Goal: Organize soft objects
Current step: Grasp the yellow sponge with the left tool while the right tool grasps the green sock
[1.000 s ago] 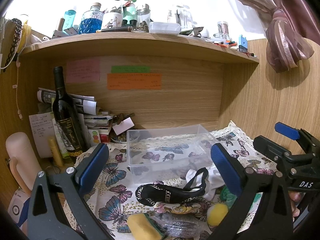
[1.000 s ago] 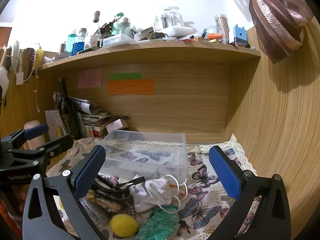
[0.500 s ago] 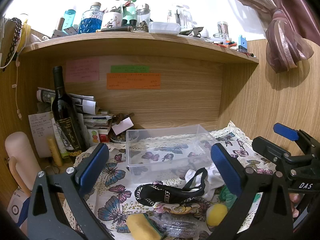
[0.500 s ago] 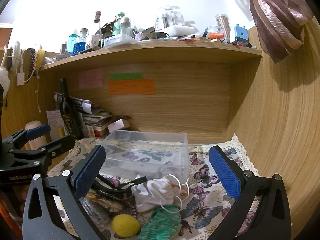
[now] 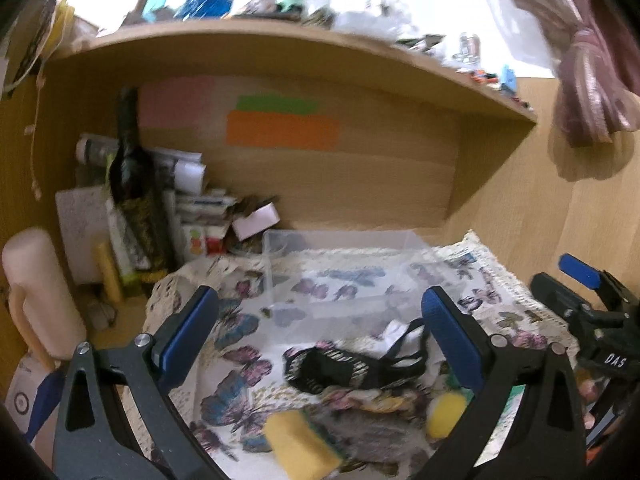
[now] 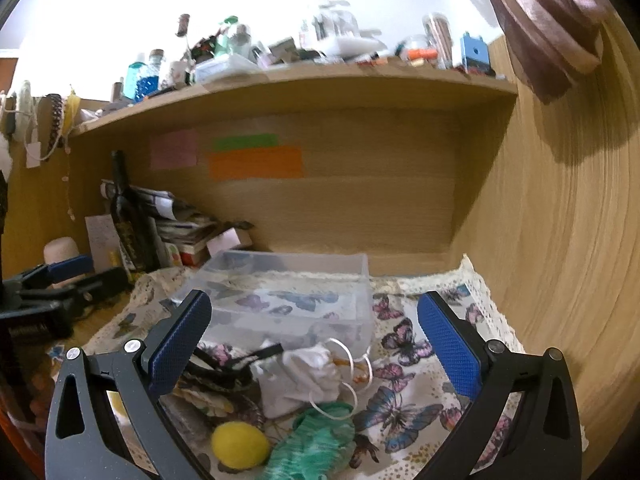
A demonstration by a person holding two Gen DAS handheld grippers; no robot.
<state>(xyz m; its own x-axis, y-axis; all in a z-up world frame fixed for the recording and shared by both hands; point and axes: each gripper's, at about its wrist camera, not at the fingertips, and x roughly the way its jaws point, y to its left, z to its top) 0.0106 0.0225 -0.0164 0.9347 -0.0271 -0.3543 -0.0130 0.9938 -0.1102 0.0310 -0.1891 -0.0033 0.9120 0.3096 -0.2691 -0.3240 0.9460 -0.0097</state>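
Note:
A heap of soft things lies on the butterfly cloth in front of an empty clear plastic box: a black strap piece, a white mask, a yellow ball, a green striped cloth, a yellow sponge and a floral fabric. My left gripper is open and empty above the heap's left side. My right gripper is open and empty above the mask.
A dark wine bottle and stacked papers stand at the back left. A cream cylinder stands at the far left. A crowded shelf runs overhead. A wooden wall closes the right side.
Both grippers have tilted down and moved slightly closer to the heap; the left wrist view is blurred by the motion. Nothing was taken hold of.

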